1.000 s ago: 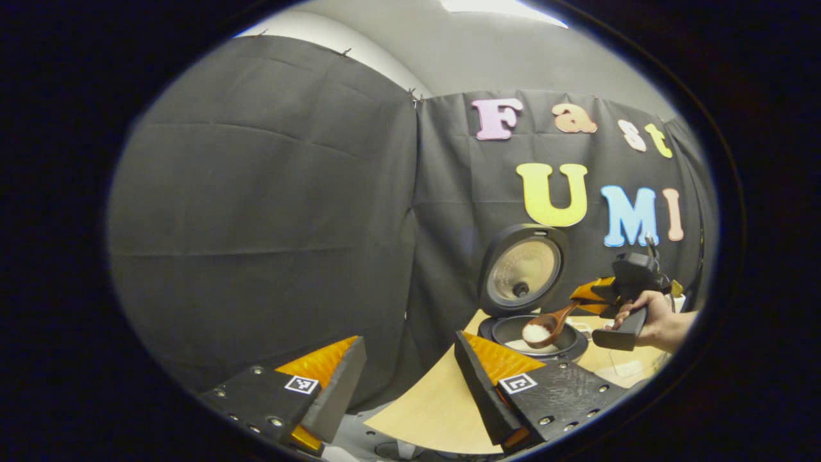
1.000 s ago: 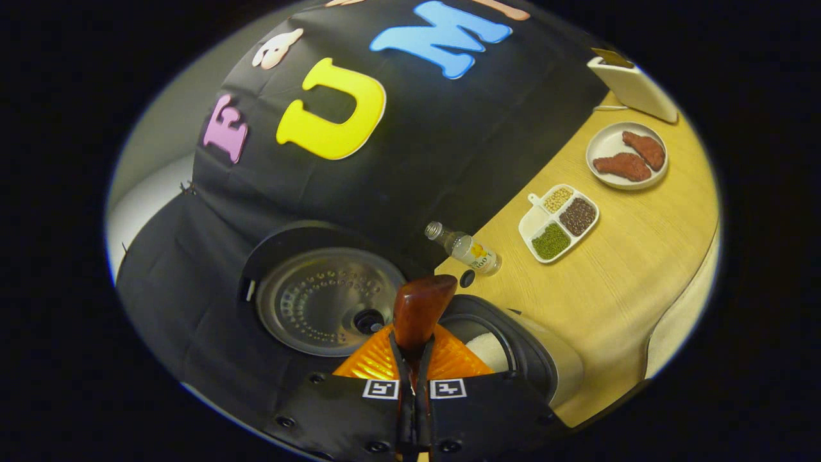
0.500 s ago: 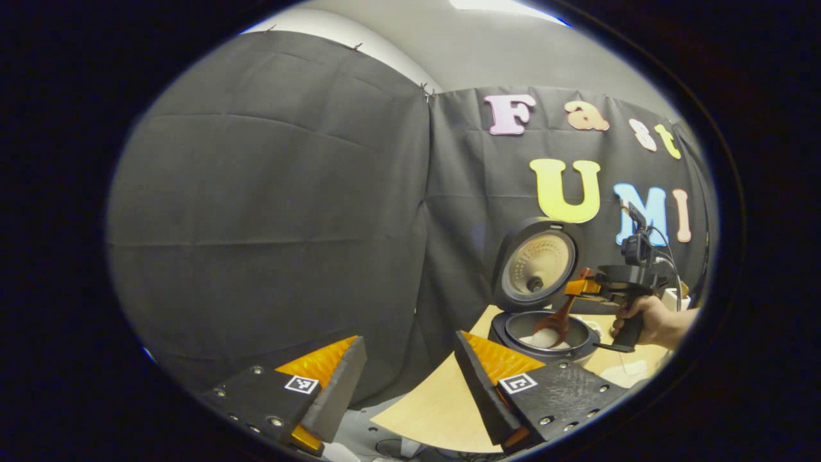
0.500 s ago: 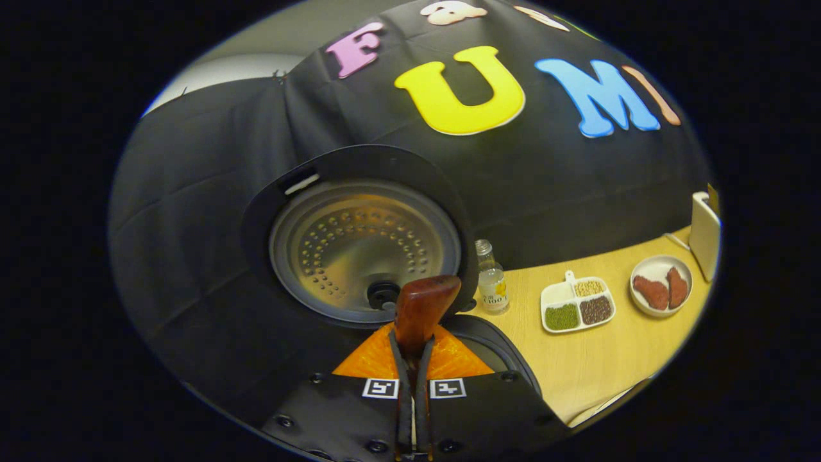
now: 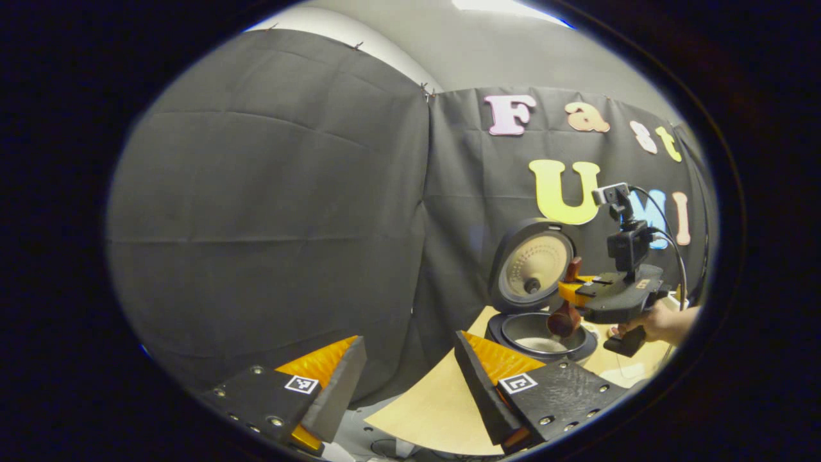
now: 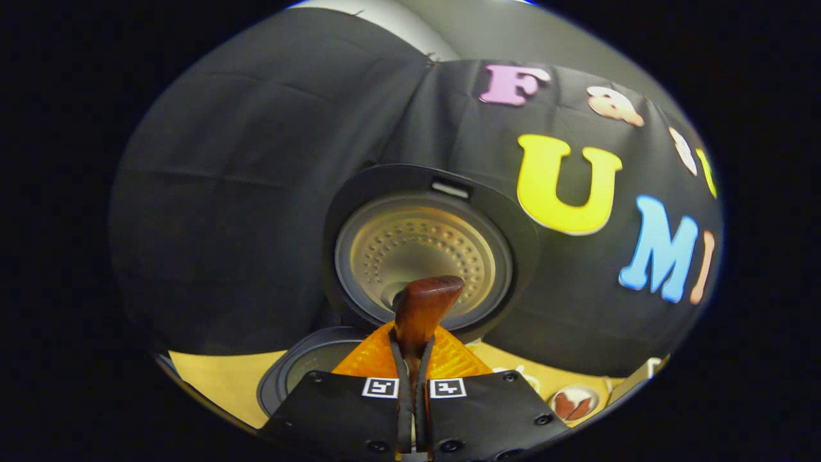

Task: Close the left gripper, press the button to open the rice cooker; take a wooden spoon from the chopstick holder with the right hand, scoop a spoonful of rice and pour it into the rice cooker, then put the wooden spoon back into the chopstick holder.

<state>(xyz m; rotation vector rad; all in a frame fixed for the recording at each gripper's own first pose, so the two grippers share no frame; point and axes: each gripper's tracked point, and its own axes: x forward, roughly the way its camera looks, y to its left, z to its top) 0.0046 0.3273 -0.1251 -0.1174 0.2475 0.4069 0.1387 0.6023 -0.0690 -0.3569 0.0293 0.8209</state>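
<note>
The rice cooker (image 5: 540, 333) stands on the table with its lid (image 5: 535, 266) raised. Over its pot hangs the wooden spoon (image 5: 564, 319), nearly upright, bowl down with its back toward me. A hand (image 5: 660, 321) holds my right gripper (image 5: 573, 290), which is shut on the spoon's handle. In the right gripper view the handle end (image 6: 424, 307) sticks up from that shut gripper (image 6: 410, 359), in front of the lid (image 6: 423, 250), with the pot rim (image 6: 298, 372) below left. My left gripper (image 5: 407, 385) is open and holds nothing, low at the table's near left corner.
The wooden table (image 5: 436, 410) ends in a rounded corner just under my left gripper. A small plate of brown food (image 6: 574, 404) sits to the right of the cooker. The black cloth wall stands close behind the cooker.
The right gripper rolled and rose over the pot, tipping the spoon from level with white rice in it to bowl-down. The left gripper barely moved.
</note>
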